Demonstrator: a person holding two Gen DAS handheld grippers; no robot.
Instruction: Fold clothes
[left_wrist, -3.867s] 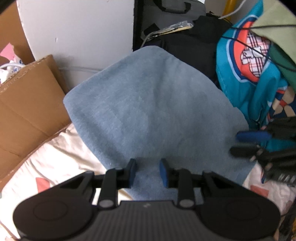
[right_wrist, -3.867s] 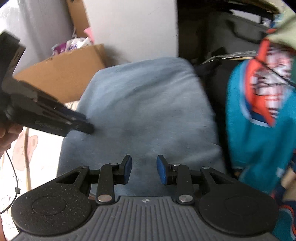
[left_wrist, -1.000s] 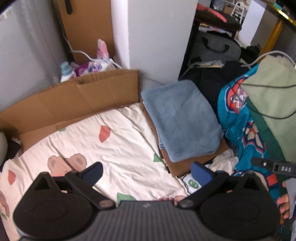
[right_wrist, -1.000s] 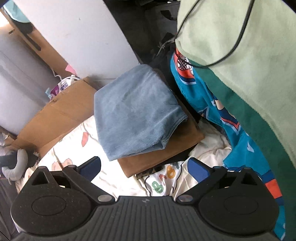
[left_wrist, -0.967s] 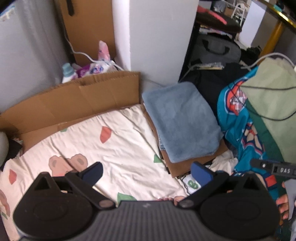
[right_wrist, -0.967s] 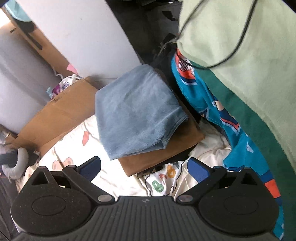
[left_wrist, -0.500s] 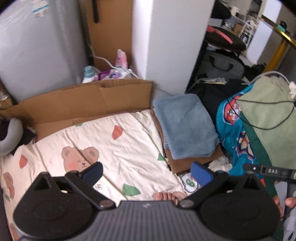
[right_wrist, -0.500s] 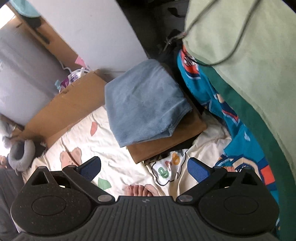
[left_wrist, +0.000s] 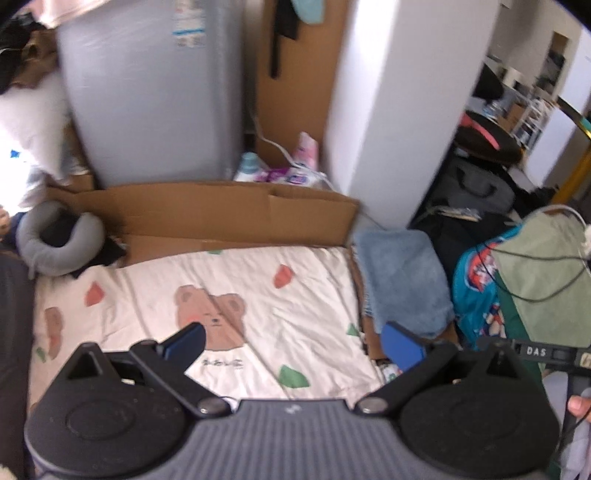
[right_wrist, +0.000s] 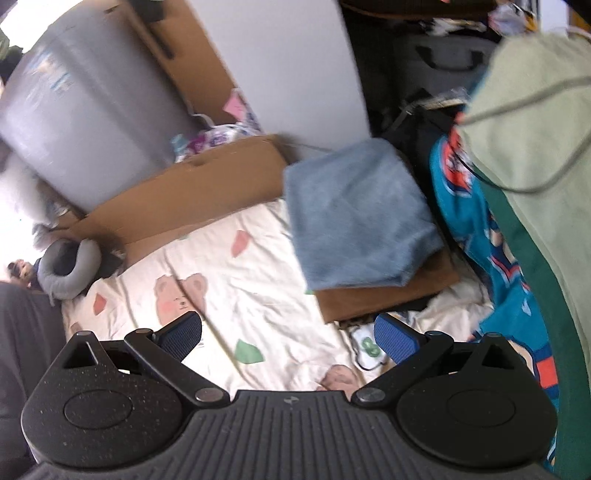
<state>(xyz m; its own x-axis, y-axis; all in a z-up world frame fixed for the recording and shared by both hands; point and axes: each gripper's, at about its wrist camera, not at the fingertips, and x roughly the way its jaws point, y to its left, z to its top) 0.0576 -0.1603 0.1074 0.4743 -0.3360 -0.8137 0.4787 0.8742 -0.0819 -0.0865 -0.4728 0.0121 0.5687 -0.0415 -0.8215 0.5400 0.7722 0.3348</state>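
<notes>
A folded blue garment (left_wrist: 404, 278) (right_wrist: 358, 214) lies on top of a folded brown one (right_wrist: 391, 293) at the right edge of a cream sheet with bear prints (left_wrist: 229, 295) (right_wrist: 236, 284). My left gripper (left_wrist: 293, 345) is held high above the sheet, open, with nothing between its blue pads. My right gripper (right_wrist: 288, 338) is also open and empty, well back from the stack. A pile of unfolded clothes, teal patterned (right_wrist: 491, 251) and pale green (right_wrist: 535, 122), rises on the right. The right gripper's handle (left_wrist: 535, 352) shows at the left wrist view's right edge.
Flattened cardboard (left_wrist: 229, 210) borders the sheet's far side, with a grey appliance (left_wrist: 147, 96) and a white pillar (left_wrist: 399, 92) behind. A grey neck pillow (left_wrist: 59, 236) lies at the far left. Black bags (left_wrist: 476, 188) stand at the back right. Toes (right_wrist: 338, 376) show near the right gripper.
Both grippers have drawn back and up from the folded blue garment, so more of the sheet and room shows. Both went from nearly shut 3.9 s ago to wide open.
</notes>
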